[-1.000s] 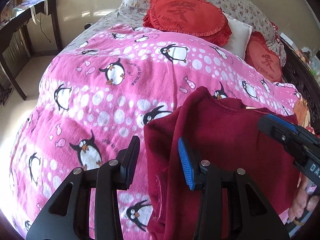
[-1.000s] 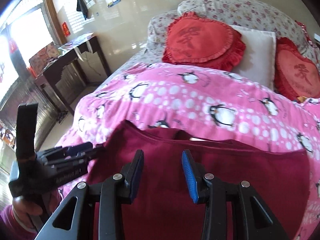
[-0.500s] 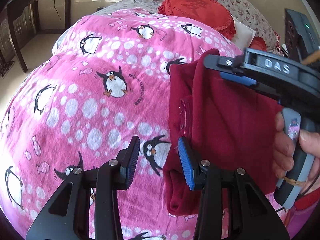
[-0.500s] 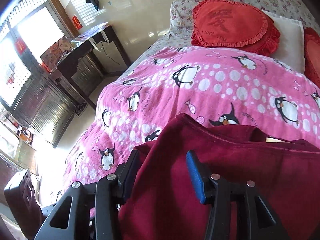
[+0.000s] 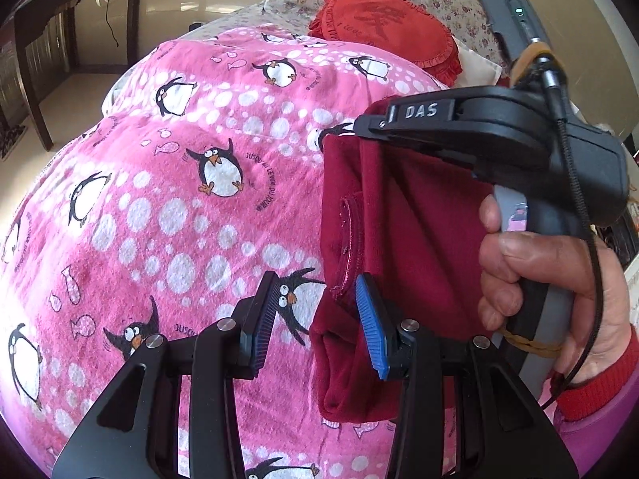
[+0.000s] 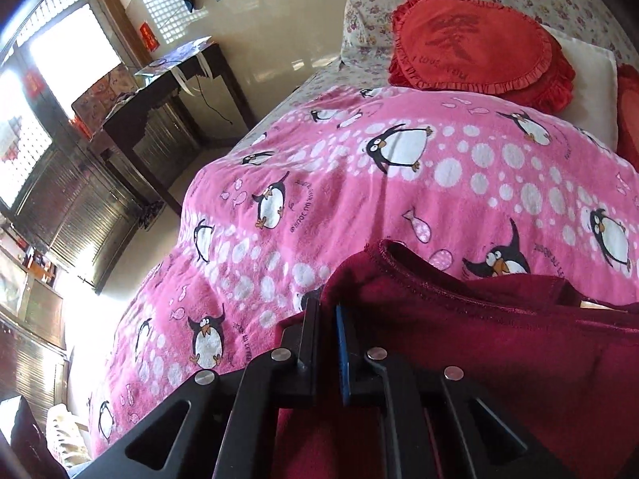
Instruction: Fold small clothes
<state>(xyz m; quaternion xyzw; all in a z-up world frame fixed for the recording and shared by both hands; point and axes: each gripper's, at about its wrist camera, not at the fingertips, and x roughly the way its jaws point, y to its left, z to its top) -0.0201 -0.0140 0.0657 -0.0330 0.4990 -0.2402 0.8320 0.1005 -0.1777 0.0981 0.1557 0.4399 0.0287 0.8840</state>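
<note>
A dark red garment [image 5: 415, 231] lies folded on the pink penguin blanket [image 5: 179, 207]. My left gripper [image 5: 315, 295] is open above the garment's near left corner. Its blue right pad [image 5: 369, 323] is over the red cloth and its left pad [image 5: 265, 311] is over the blanket, neither pressing. A hand [image 5: 531, 279] in a red cuff holds my right gripper [image 5: 357, 127], which is shut on the garment's far left corner. In the right wrist view the right gripper [image 6: 328, 308] has its jaws closed together with a fold of the garment [image 6: 479, 343] pinched between them.
Red frilled cushions [image 6: 475, 48] and a white pillow [image 6: 587, 80] lie at the head of the bed. A dark wooden desk [image 6: 159, 92] stands beside the bed to the left, with floor [image 5: 80, 92] between them. The blanket spreads wide to the left of the garment.
The right gripper's jaws, apart over the garment before, have shut on its edge. The left gripper shifted from the garment's middle to its left corner a second ago, then stayed put.
</note>
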